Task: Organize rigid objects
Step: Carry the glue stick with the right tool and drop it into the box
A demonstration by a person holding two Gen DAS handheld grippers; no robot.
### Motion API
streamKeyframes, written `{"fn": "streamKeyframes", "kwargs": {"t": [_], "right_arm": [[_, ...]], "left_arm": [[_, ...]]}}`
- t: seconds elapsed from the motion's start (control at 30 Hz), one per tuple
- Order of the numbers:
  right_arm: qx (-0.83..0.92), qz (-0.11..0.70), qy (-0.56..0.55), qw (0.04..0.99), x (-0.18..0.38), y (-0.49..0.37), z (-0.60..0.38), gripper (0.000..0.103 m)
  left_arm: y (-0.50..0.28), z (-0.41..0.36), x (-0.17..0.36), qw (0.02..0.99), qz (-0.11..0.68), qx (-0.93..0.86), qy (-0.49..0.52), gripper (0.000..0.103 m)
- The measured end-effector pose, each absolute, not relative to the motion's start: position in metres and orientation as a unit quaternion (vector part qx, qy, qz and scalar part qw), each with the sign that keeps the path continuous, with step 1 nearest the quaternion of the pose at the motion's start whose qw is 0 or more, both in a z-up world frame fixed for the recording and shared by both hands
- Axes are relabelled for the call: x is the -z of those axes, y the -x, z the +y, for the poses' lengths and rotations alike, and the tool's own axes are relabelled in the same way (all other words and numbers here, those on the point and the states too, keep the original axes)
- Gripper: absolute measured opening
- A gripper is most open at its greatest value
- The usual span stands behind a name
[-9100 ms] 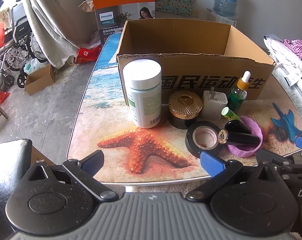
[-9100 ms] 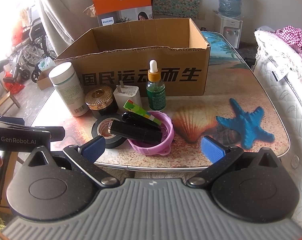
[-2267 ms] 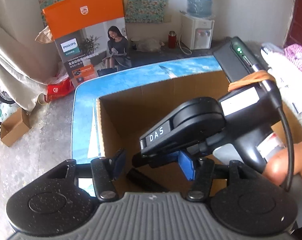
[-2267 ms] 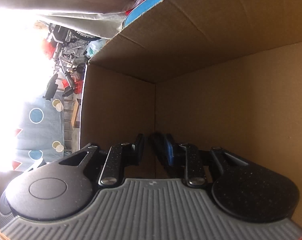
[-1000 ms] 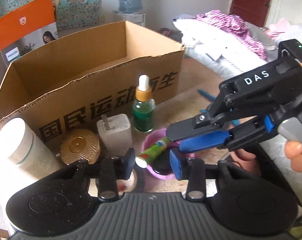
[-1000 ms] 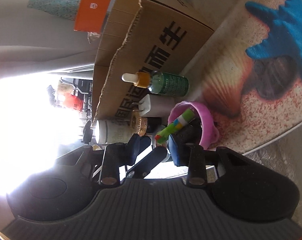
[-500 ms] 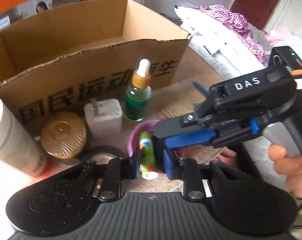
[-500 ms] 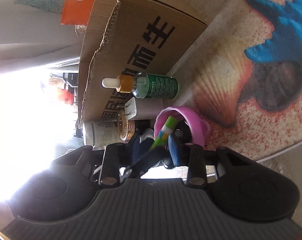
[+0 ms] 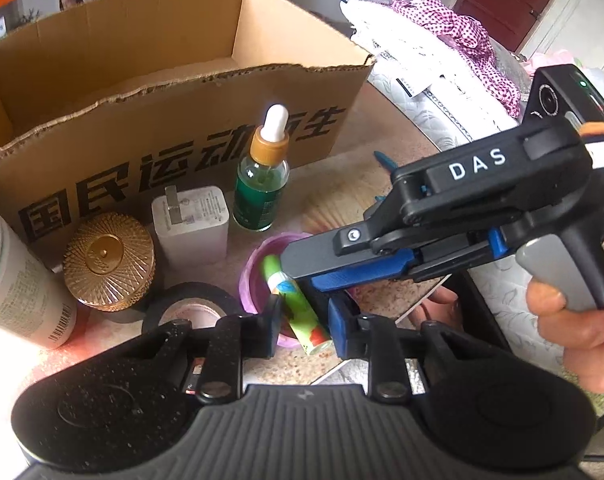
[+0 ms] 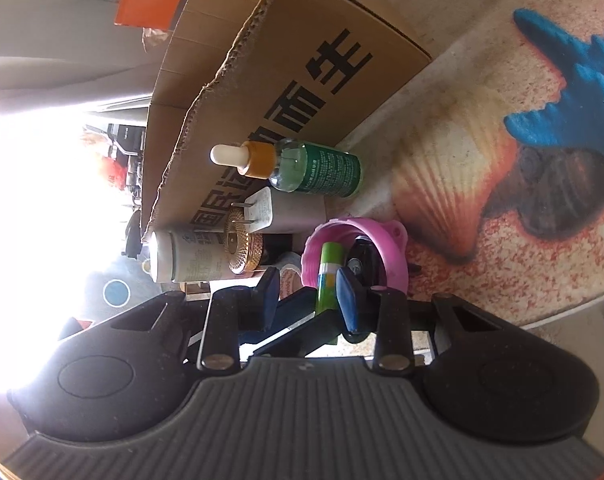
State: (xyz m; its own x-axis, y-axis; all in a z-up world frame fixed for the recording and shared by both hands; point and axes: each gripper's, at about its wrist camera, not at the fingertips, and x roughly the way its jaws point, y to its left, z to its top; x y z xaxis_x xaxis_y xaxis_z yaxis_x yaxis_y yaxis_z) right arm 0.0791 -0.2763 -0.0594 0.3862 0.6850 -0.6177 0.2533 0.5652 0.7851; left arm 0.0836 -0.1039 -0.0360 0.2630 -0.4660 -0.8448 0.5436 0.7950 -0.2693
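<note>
My left tool (image 9: 304, 322) has dropped from the box (image 9: 174, 128) onto the green tube (image 9: 298, 312); jaws easing apart around it. Right tool (image 10: 308, 296) narrow, empty.

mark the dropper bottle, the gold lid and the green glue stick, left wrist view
dropper bottle (image 9: 261, 196): left wrist view, on its green glass body.
gold lid (image 9: 109, 261): left wrist view, on its ribbed top.
green glue stick (image 9: 298, 309): left wrist view, on its printed barrel.
</note>
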Motion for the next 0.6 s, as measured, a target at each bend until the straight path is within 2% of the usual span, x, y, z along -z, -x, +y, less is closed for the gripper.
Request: {"fn": "streamKeyframes", "kwargs": {"t": [0.47,0.6], "right_arm": [[-0.152,0.538,-0.386,0.734,0.052,-0.105,-0.253,0.028],[-0.153,0.533,-0.383,0.739,0.052,-0.105,-0.253,0.029]], "left_arm": [[-0.107,-0.089,0.047,0.775,0.551,0.306,0.048,0.031],[-0.105,-0.087,0.047,0.786,0.542,0.292,0.048,0.022]]}}
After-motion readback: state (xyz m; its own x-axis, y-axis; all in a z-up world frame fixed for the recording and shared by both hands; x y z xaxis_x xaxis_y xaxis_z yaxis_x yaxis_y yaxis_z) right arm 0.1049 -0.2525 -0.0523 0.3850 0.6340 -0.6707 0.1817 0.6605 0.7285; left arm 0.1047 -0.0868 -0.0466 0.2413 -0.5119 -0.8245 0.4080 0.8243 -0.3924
